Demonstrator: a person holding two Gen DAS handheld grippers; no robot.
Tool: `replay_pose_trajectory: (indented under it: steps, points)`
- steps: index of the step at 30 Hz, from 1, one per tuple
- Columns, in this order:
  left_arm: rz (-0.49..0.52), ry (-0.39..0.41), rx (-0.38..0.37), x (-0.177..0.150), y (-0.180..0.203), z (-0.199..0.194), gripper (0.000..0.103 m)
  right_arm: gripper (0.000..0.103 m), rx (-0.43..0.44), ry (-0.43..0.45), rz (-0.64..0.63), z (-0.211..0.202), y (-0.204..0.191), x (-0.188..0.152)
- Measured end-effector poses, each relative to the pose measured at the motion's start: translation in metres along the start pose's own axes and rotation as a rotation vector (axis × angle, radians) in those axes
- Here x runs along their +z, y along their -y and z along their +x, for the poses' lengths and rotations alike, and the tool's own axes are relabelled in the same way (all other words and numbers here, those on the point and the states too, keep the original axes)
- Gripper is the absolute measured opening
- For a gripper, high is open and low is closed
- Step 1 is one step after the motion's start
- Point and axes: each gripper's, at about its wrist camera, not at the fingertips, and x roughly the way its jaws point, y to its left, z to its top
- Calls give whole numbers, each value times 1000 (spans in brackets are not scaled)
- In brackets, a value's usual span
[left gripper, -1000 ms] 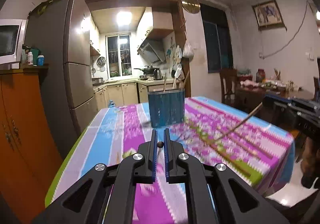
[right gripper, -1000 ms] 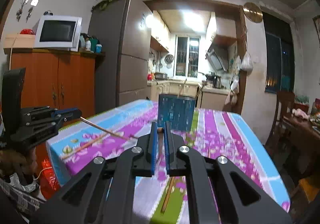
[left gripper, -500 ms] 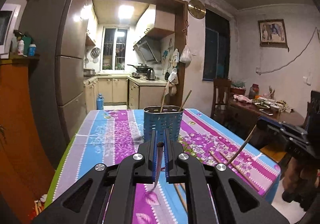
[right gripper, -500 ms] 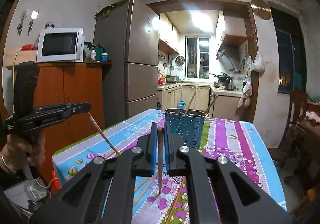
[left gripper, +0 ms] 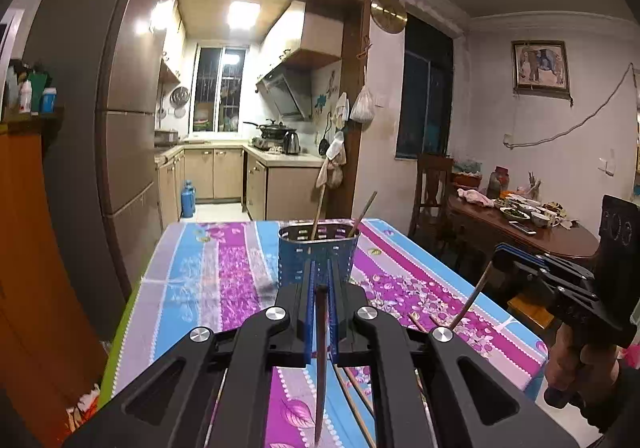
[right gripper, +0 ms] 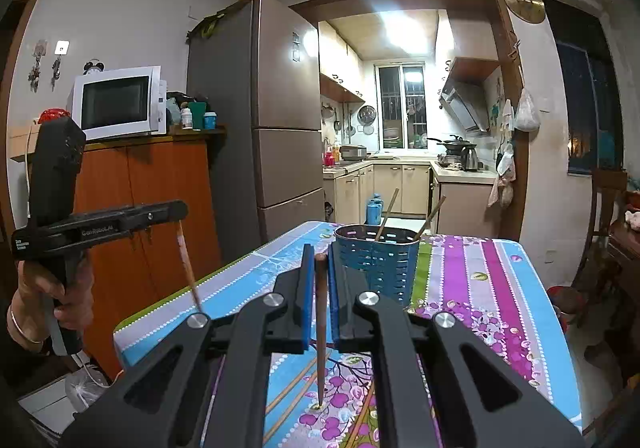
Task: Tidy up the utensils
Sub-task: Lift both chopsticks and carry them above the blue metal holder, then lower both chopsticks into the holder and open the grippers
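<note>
chopstick (left gripper: 320, 352) dark brown, slim, hanging tip-down above bench (left gripper: 192, 288) | we hold it clamped in left tool (left gripper: 319, 284) | right tool (right gripper: 320, 276) clamps second chopstick (right gripper: 320, 328) | blue perforated holder (left gripper: 318, 260) ahead, two sticks inside | loose chopsticks (right gripper: 296, 388) lie on cloth

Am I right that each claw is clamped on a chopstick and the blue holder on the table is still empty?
Not quite: the blue holder is not empty. The right wrist view shows two chopsticks already standing in it, leaning against its rim. The rest holds: the left claw and the right claw are each clamped on a chopstick above the table.
</note>
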Motion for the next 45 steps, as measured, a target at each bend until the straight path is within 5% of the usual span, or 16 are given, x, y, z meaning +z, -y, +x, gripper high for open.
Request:
replay_pose_trajectory:
  steps: [13, 26, 31, 36, 45]
  points:
    - [58, 30, 37, 16, 9, 23, 7, 5, 33, -13, 15, 24, 13, 26]
    - [93, 200, 19, 160, 7, 124, 7, 5, -74, 100, -10, 97, 63, 146]
    - [97, 276, 40, 191, 7, 170, 7, 5, -129, 133, -2, 130, 87, 166]
    - [88, 252, 37, 185, 4, 224, 7, 5, -149, 129, 35, 172, 111, 156]
    - [89, 95, 48, 116, -8, 297, 7, 5, -147, -10, 120, 241, 128, 92]
